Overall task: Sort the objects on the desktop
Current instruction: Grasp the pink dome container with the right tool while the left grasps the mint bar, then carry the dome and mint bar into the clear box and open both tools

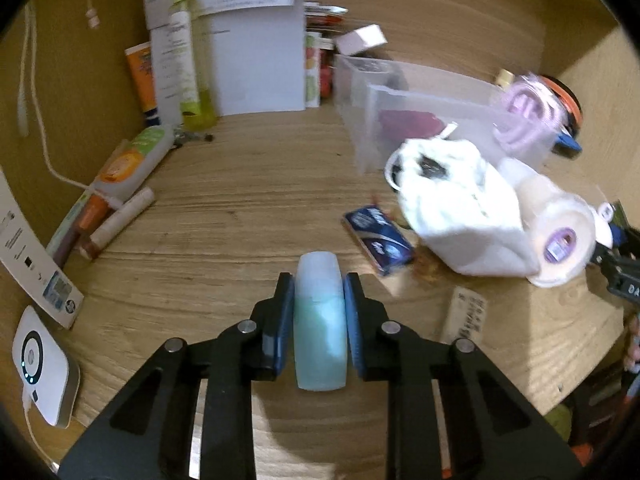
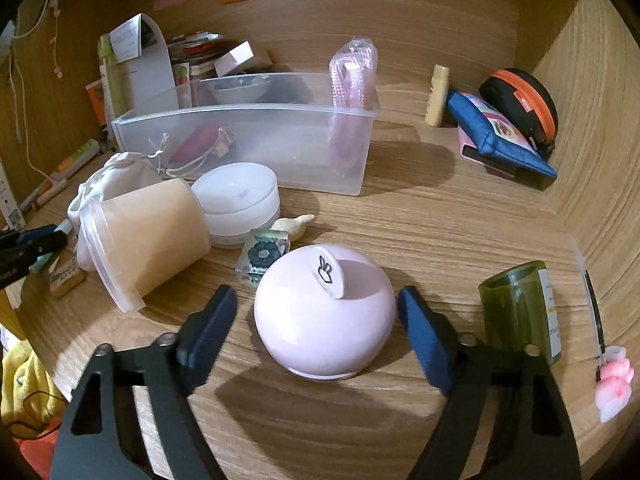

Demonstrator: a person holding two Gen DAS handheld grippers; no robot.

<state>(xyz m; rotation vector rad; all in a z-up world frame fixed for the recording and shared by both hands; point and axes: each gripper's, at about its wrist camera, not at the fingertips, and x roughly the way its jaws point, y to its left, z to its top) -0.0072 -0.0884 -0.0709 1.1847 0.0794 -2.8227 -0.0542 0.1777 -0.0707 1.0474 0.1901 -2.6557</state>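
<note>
My left gripper (image 1: 319,280) is shut on a small translucent bottle (image 1: 320,332) holding pale teal liquid; both blue pads press its sides just above the wooden desk (image 1: 224,216). In the right wrist view my right gripper (image 2: 316,293) stands open around a pink dome-shaped lidded pot (image 2: 324,320) that rests on the desk. The right pad is almost at the pot's side, while the left pad stands clear of it. A clear plastic bin (image 2: 240,120) sits beyond, holding a red pouch and a pink coiled cord.
A beige cylinder in wrap (image 2: 152,236), a white round jar (image 2: 240,200) and a white drawstring bag (image 1: 460,208) lie left of the pot. A green glass jar (image 2: 520,312) stands close to the right finger. A blue packet (image 1: 378,236) and tubes (image 1: 120,168) lie near the bottle.
</note>
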